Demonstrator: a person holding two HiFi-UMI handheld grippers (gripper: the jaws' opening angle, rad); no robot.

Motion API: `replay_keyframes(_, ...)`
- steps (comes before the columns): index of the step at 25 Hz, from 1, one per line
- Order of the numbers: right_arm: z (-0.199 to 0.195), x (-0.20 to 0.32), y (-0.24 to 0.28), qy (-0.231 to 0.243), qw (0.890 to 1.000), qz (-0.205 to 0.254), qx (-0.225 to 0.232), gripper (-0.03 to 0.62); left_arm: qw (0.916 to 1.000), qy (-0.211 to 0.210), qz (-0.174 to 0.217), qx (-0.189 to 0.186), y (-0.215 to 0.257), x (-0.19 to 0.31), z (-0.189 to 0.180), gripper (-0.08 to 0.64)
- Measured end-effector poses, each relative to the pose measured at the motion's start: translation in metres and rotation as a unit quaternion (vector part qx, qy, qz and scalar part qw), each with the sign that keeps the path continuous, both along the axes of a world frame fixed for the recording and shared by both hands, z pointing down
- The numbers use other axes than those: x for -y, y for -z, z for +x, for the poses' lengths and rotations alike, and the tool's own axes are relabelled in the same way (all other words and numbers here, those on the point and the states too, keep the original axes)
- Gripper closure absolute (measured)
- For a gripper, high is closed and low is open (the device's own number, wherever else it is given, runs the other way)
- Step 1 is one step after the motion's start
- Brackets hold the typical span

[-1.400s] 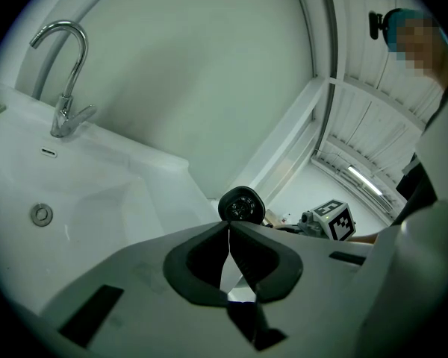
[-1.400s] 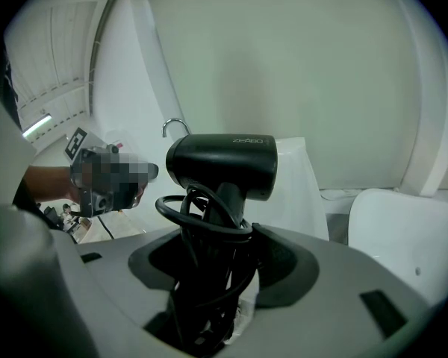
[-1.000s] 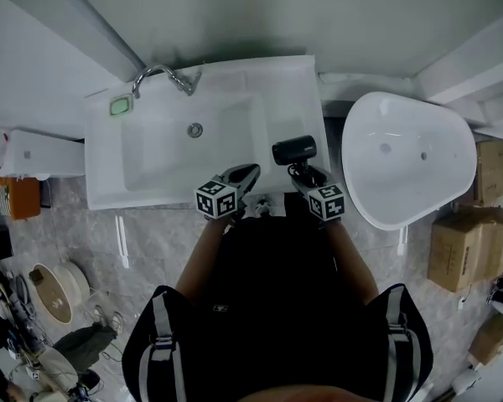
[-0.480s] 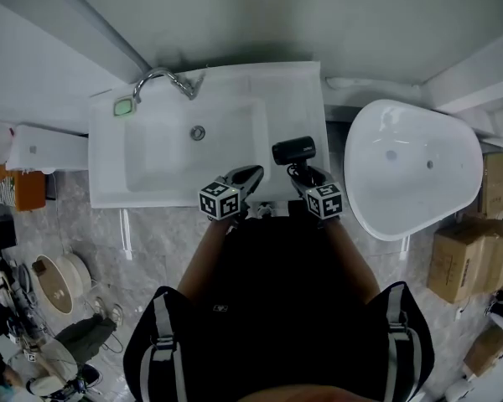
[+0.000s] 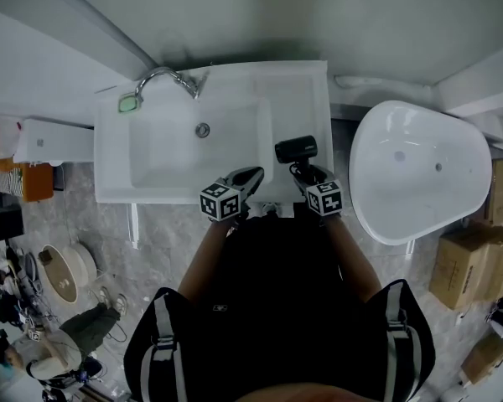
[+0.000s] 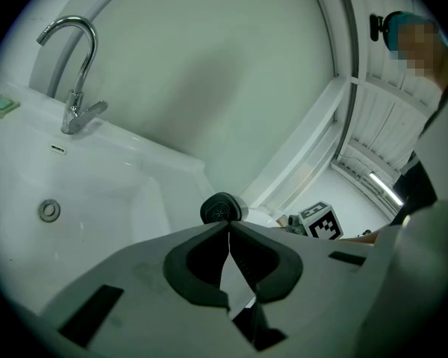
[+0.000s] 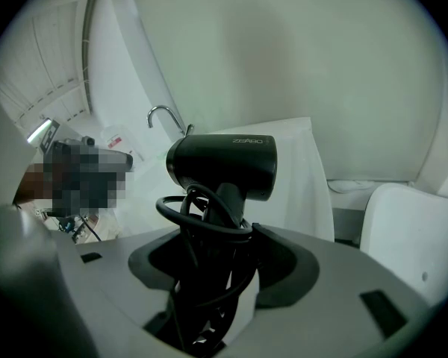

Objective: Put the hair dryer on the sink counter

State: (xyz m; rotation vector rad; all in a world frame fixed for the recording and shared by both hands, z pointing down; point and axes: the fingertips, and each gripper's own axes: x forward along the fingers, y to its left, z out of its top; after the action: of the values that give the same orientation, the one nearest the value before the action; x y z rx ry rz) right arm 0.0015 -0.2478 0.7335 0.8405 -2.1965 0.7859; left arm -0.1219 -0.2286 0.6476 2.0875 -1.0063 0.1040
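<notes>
Black hair dryer (image 5: 296, 149) stands handle-down, pinched in my right gripper (image 7: 222, 245), barrel crosswise above the white sink counter's (image 5: 300, 99) right strip. My left gripper (image 6: 228, 233) sits pressed together, empty.

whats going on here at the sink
A person stands at a white sink with a claw in each hand. The right claw grips a black hair dryer by its cord-wrapped handle, at the counter strip right of the basin; whether it rests there is unclear. The left claw is shut and empty.
</notes>
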Motion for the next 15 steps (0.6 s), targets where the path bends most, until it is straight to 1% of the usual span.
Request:
replay_keyframes(6,-0.001,0.007,-0.010,-0.021,1.000,-0.017,0.010,0.290,1.0000,0.003,-0.001,0.008,-0.002,0.000,-0.003,0.543)
replay_keyframes(15,0.004,0.011,-0.021,-0.039,0.999,-0.026,0.010,0.290,0.9997,-0.009,-0.015,0.020,-0.009,-0.004,0.003,0.543)
